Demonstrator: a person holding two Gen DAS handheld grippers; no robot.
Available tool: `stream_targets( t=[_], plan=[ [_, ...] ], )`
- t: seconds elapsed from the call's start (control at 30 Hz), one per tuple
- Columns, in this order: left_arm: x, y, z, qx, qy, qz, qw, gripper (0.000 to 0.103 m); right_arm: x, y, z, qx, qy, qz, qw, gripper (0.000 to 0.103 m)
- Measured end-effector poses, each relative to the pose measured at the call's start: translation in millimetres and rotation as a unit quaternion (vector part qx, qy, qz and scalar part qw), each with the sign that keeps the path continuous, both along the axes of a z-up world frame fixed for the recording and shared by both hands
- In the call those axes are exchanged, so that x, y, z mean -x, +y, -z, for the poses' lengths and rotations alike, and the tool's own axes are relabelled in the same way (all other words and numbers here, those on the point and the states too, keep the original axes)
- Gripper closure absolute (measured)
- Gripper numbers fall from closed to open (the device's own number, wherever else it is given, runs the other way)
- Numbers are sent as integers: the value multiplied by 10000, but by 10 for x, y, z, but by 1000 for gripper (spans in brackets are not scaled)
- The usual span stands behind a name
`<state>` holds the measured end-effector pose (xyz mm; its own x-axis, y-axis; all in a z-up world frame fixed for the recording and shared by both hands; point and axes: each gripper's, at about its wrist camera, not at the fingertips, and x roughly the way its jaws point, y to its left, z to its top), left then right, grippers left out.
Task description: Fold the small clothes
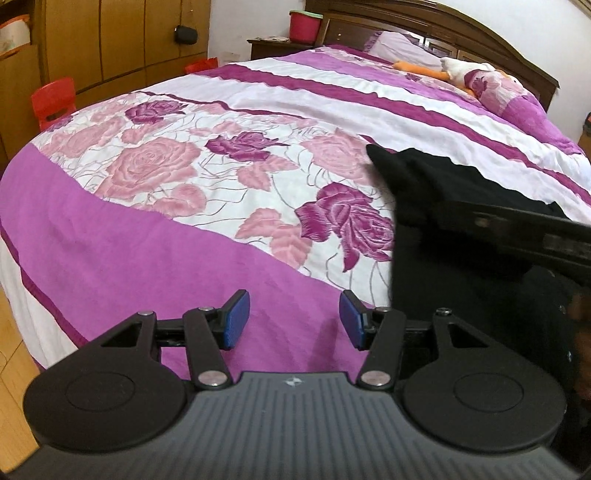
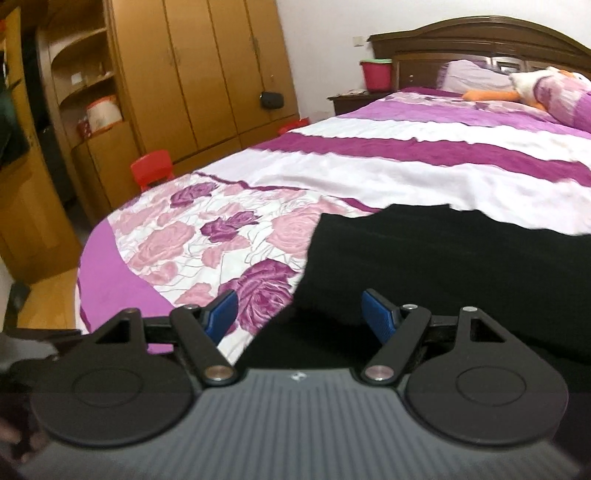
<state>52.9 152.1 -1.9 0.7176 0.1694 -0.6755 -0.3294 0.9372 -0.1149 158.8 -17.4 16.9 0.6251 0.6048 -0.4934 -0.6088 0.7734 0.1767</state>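
The black garment (image 2: 443,266) is lying on the bed, soft matte fabric with no visible print, spread out pretty flat over the quilt (image 1: 184,240) on the near right part of it. Its top edge looks a bit wavy and one corner sticks up into a point in the left wrist view. Can't tell what kind of clothing it actually is, it's just one dark mass.

Right gripper (image 2: 297,312) sits right over the garment's left edge, jaws standing wide, blue ribbed pads (image 2: 378,312) with nothing pinched between them. Left gripper (image 1: 293,319) is off to the side over the plain purple band of the quilt, jaws apart at a middling gap, also empty, with the cloth just beside its right finger. Both have black linkage arms and a ridged grey body.

The quilt is puffy and stitched, big pink and plum roses on white, then wide purple and white stripes further up. A plush toy (image 1: 458,70), white and orange, lies by the pillow (image 2: 469,74) under a dark curved wooden headboard (image 2: 480,33). Glossy tan wardrobe (image 2: 207,66), red plastic stool (image 2: 153,168), red bucket (image 1: 304,26) on the nightstand
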Motion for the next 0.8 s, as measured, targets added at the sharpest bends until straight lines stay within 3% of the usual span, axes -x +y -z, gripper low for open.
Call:
stream_targets(
  t=[0.1,0.2,0.27,0.33,0.37,0.4,0.67,0.8],
  plan=[
    [1,10,4,-14,-19,-20,10000,43,-117,179,77,309,-48,-12,9995,28],
    [4,-7,6,-46,-40,31,10000,43,-213,286,168,669,-124,-25,9977,36],
    [-6,-24,4,-71,-56,69,9999,43,-223,268,181,764,-220,-24,9968,56],
    [-24,-41,-2,-67,-74,95,9999,43,-245,216,170,685,-205,13,9974,69],
    [-32,-50,-4,-52,-80,100,9999,43,-257,178,160,588,-164,0,9981,82],
    [-39,-59,-6,-33,-86,107,9999,43,-267,142,145,502,-123,-22,9987,87],
    [-85,-171,-71,-51,-159,253,9995,43,-226,-117,-81,134,-469,292,9984,92],
    [-212,-294,-147,-76,-337,492,9982,43,-203,-497,-323,-204,-733,798,9939,93]
  ],
)
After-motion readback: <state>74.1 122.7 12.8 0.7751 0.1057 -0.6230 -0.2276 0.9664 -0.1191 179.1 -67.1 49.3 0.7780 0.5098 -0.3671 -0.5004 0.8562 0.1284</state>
